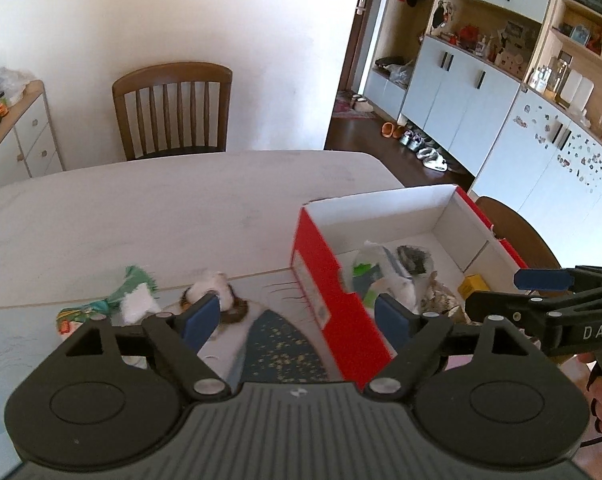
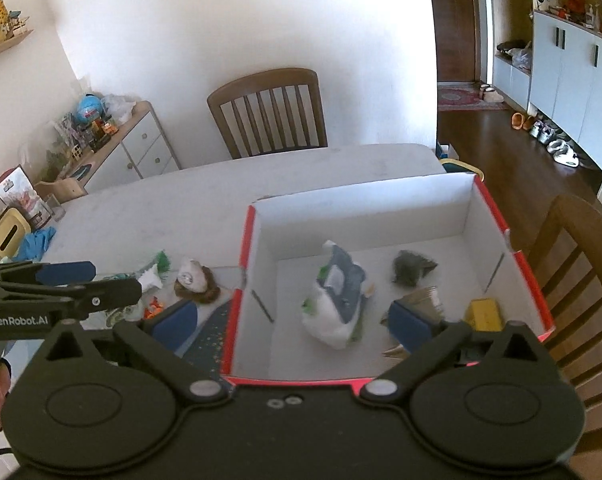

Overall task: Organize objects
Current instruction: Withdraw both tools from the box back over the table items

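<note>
A red shoebox (image 1: 333,304) (image 2: 237,304) with a white inside stands on the white table. It holds a white and blue bag (image 2: 337,300) (image 1: 385,272), a grey fuzzy object (image 2: 411,268) (image 1: 415,258), a yellow block (image 2: 483,314) (image 1: 473,284) and a brownish fanned item (image 2: 421,300). Left of the box lie a white and brown plush (image 1: 217,292) (image 2: 195,278), a green and white cloth (image 1: 137,292) (image 2: 157,270) and a dark blue speckled cloth (image 1: 277,344) (image 2: 211,340). My left gripper (image 1: 297,320) is open, straddling the box's left wall. My right gripper (image 2: 293,326) is open above the box.
Two wooden chairs stand by the table: one at the far side (image 1: 173,110) (image 2: 269,112), one at the right (image 2: 577,280). A tissue box (image 2: 7,238) and blue cloth (image 2: 35,244) lie at the table's left end. Cabinets (image 1: 461,92) line the right wall.
</note>
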Demonstrator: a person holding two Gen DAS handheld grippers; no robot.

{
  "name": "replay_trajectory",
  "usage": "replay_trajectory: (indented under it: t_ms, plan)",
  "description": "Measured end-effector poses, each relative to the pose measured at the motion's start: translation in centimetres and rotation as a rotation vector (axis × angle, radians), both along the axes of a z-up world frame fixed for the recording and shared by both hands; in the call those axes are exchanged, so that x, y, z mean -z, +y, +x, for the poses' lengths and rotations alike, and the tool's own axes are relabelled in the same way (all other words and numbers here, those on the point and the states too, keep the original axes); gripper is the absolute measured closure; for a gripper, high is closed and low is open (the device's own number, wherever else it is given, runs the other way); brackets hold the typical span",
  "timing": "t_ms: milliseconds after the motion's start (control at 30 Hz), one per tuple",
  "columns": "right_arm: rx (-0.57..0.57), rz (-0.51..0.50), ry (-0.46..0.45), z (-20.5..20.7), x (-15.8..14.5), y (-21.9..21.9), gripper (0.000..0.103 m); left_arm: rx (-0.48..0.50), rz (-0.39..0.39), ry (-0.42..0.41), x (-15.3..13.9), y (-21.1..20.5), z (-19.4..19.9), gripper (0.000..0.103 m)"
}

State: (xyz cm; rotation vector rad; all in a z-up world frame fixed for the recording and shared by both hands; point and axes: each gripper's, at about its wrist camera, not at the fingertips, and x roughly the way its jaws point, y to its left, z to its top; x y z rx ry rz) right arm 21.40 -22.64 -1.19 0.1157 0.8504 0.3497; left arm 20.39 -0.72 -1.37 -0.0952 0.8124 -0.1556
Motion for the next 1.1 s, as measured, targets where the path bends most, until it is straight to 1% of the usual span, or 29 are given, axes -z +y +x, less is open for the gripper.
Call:
replay_trajectory:
  t_ms: [167,200,233,300,467,667,867,1000,1100]
  plan:
    - [0.009,-0.001,0.005,-0.6,0.0,2.4,0.001,0.014,-0.01,-0.021,0.1,2.4,-0.7,0.016]
    - [0.009,-0.003,0.006,-0.6,0.1,2.9,0.001,0.018,-0.011,-0.026,0.2,2.9,-0.9,0.014]
    - [0.007,-0.006,0.007,-0.6,0.1,3.5,0.001,0.02,-0.01,-0.03,0.2,3.4,-1.0,0.009]
    - [0.003,-0.01,0.006,-0.8,0.2,4.7,0.001,0.018,-0.004,-0.037,0.4,4.5,-1.1,0.002]
    - [-0.008,-0.021,0.006,-0.8,0.3,7.5,0.001,-0.001,-0.033,-0.034,1.0,7.4,-1.1,0.002]
    - [-0.022,-0.04,0.01,-0.4,0.9,10.5,0.001,-0.042,-0.003,-0.068,2.3,11.2,-1.4,0.0]
    - [-0.043,-0.06,0.016,0.4,1.7,13.3,0.001,-0.062,0.014,-0.053,3.8,15.1,-1.4,0.0]
    - [-0.05,-0.075,0.027,1.4,2.4,14.7,0.002,-0.074,-0.005,-0.035,4.9,17.7,-1.3,0.0]
    - [-0.059,-0.081,0.034,1.9,3.0,15.7,0.002,-0.083,0.001,-0.025,5.8,19.1,-1.2,0.0]
